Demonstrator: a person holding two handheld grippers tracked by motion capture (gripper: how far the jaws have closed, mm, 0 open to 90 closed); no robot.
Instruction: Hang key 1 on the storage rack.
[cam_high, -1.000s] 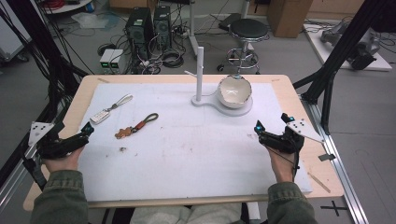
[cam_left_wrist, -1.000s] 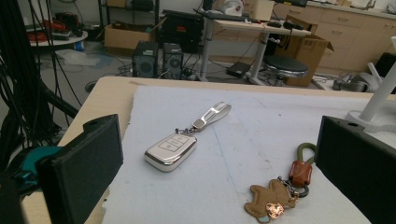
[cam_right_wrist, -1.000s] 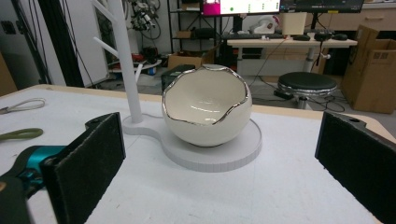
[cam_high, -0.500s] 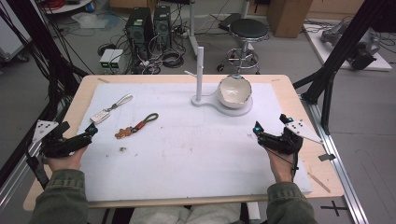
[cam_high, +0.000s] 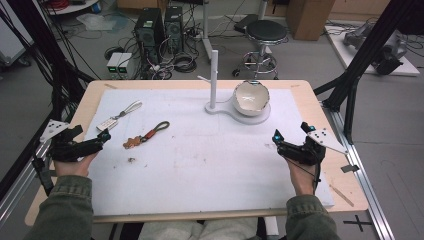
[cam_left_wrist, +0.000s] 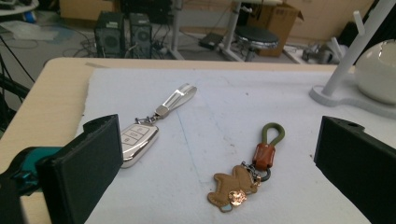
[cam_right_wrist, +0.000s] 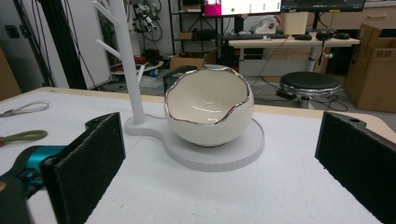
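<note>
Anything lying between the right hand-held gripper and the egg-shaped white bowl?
No. In the high view, bare white mat separates the right hand-held gripper from the egg-shaped white bowl on its white stand base.

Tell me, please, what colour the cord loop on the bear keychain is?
Olive green cord loop, clearest in the left gripper view.

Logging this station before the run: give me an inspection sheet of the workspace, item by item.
Surface: wooden table under a white mat; small brown speck on the mat.
Job's things: car key fob with strap; bear keychain with green loop; white stand with pegs; egg-shaped bowl on the stand's base.
Clutter: nothing seen.
Grippers: left gripper and right gripper both open, empty, resting at the mat's edges.
Cables: one trails from the right gripper along the hand.
Surroundings: computer towers, stool, cardboard boxes, floor wiring.
</note>
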